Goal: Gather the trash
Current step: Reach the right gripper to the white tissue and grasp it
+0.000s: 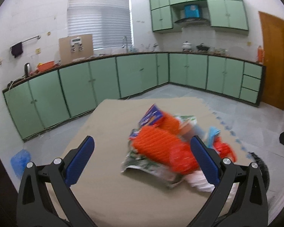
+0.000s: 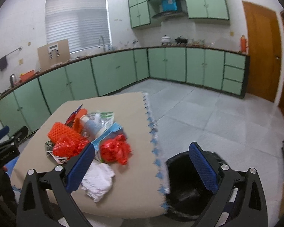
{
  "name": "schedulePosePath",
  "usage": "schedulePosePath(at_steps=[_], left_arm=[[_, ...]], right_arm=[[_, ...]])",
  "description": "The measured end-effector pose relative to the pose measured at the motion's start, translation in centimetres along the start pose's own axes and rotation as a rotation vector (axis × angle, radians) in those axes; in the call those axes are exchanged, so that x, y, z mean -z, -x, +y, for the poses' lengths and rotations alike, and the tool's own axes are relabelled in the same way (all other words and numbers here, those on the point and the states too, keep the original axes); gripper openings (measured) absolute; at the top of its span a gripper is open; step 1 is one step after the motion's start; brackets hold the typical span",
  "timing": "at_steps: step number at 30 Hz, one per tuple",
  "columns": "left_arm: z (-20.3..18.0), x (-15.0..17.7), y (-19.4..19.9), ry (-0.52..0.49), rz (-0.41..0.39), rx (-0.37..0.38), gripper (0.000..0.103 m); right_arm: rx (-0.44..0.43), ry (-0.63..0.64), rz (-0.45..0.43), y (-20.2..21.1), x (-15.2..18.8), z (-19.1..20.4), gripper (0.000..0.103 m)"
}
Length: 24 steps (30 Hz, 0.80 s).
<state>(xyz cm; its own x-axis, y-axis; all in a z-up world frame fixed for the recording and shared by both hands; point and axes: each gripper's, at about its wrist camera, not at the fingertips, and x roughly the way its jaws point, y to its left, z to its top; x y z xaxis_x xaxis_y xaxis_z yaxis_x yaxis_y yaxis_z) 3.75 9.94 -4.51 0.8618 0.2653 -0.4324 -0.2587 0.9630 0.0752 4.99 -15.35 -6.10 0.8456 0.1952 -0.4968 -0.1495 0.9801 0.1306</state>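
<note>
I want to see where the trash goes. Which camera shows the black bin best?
The right wrist view. There the black bin sits on the floor beside the table, its dark opening seen between the open right tool's fingers. The left wrist view shows only a blurry sliver of its dark rim at the right edge.

I see the right gripper (image 2: 142,157) with jaws spread wide, nothing between them, hanging over the table's (image 2: 134,113) right edge. Trash pile (image 2: 90,134) sits mid-table: orange mesh (image 2: 63,133), red plastic bag (image 2: 116,150), white crumpled tissue (image 2: 98,181) toward the near edge. Black bin (image 2: 183,181) on the floor, just beside the table's near right corner.
</note>
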Motion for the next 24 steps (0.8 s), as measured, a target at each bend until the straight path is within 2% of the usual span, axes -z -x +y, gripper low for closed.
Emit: schedulePosePath(at_steps=[5, 11, 19, 23, 24], left_arm=[[1.2, 1.3, -1.6, 0.011, 0.033, -0.021, 0.098], [1.1, 3.3, -3.2, 0.008, 0.05, -0.011, 0.098], [1.2, 5.2, -4.6, 0.015, 0.059, 0.001, 0.098], [1.1, 5.7, -5.0, 0.012, 0.068, 0.001, 0.098], [1.0, 5.8, -5.1, 0.011, 0.071, 0.003, 0.098]], right_arm=[[-0.028, 0.084, 0.02, -2.6, 0.7, 2.2, 0.097], [-0.079, 0.096, 0.068, -5.1, 2.9, 4.0, 0.09], [-0.102, 0.1, 0.11, -7.1, 5.6, 5.4, 0.076], [-0.117, 0.103, 0.164, -8.2, 6.9, 5.9, 0.071], [-0.125, 0.104, 0.178, -8.5, 7.2, 6.0, 0.067]])
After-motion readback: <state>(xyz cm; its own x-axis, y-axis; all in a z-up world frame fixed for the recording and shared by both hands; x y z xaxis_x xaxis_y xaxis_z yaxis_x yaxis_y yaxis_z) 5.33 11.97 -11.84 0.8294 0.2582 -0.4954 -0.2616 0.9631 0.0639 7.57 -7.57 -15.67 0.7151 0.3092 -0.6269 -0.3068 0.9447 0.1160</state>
